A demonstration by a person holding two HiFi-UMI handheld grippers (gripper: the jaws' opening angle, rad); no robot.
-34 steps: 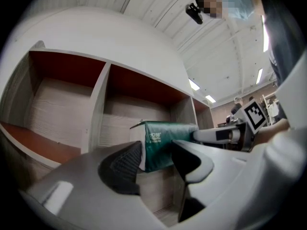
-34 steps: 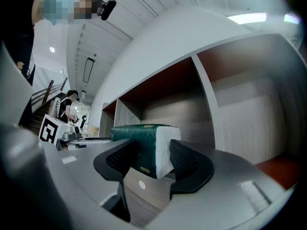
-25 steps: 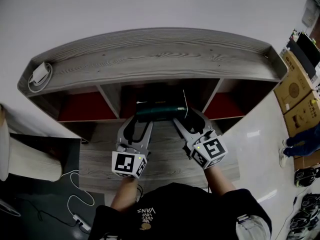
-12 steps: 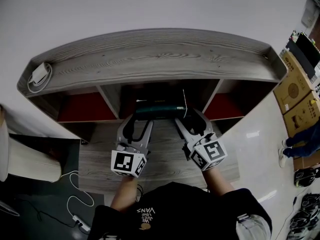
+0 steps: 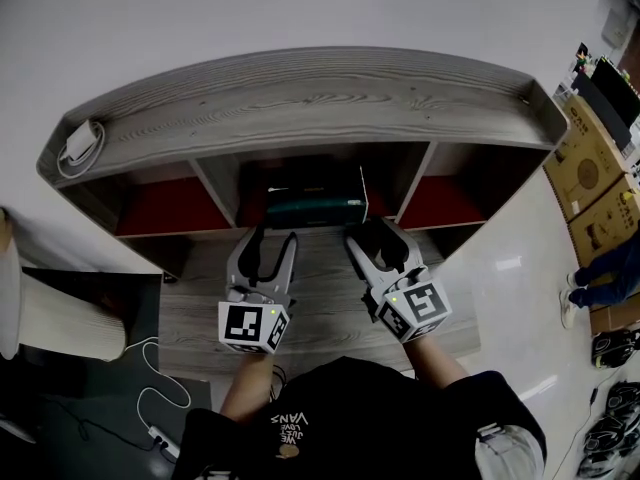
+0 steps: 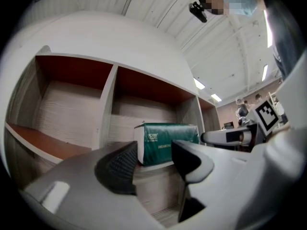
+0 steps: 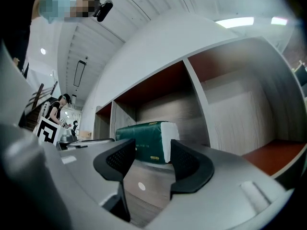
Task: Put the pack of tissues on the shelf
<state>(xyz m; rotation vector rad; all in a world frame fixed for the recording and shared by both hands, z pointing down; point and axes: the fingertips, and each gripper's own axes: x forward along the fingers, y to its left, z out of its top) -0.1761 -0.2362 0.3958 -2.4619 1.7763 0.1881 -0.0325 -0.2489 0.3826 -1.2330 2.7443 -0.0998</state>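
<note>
Grey wood-grain shelf unit [image 5: 300,98] against white wall [image 5: 300,8], glossy floor [image 5: 510,268].

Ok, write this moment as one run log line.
tissue pack: in middle compartment of shelf | left gripper: open, empty | right gripper: open, empty

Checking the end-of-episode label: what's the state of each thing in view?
pack of tissues: sitting in the middle compartment near its front edge, touched by neither gripper.
shelf: middle compartment holds the pack.
left gripper: open, empty, short of the pack.
right gripper: open, empty, short of the pack.
</note>
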